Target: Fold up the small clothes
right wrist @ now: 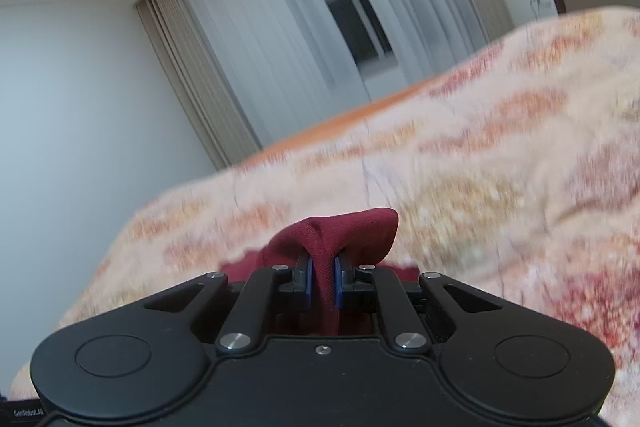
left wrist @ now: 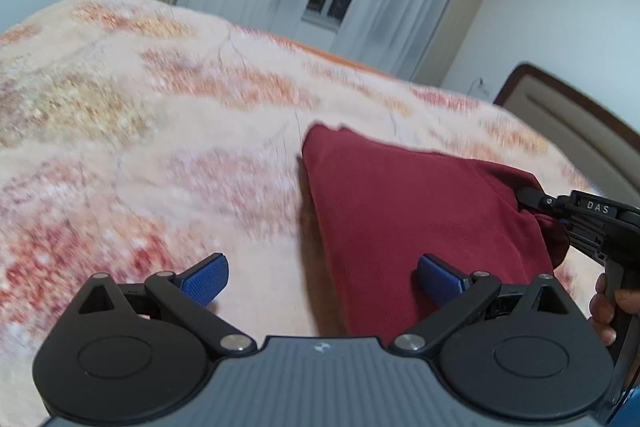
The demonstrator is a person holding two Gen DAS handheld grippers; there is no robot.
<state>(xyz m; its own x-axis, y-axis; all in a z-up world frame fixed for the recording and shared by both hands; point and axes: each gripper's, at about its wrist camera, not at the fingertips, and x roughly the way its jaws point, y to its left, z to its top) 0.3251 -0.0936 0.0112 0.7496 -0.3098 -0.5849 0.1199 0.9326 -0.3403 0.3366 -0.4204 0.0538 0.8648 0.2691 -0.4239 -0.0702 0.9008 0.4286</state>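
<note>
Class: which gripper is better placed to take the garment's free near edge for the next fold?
Left. The left gripper is open, one pad already over the garment, while the right gripper is shut on a bunched corner.

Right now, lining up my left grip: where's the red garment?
On the blanket, right of the open left gripper; the right gripper pinches the red garment.

My left gripper [left wrist: 322, 281] is spread wide, its blue pads [left wrist: 206, 277] far apart and gripping nothing. My right gripper [right wrist: 323, 281] is closed, both blue pads [right wrist: 307, 283] pressed against a pinched fold of maroon cloth [right wrist: 340, 235]. Seen from the left wrist, the right gripper [left wrist: 560, 213] enters from the right, my hand [left wrist: 608, 311] around its handle.
</note>
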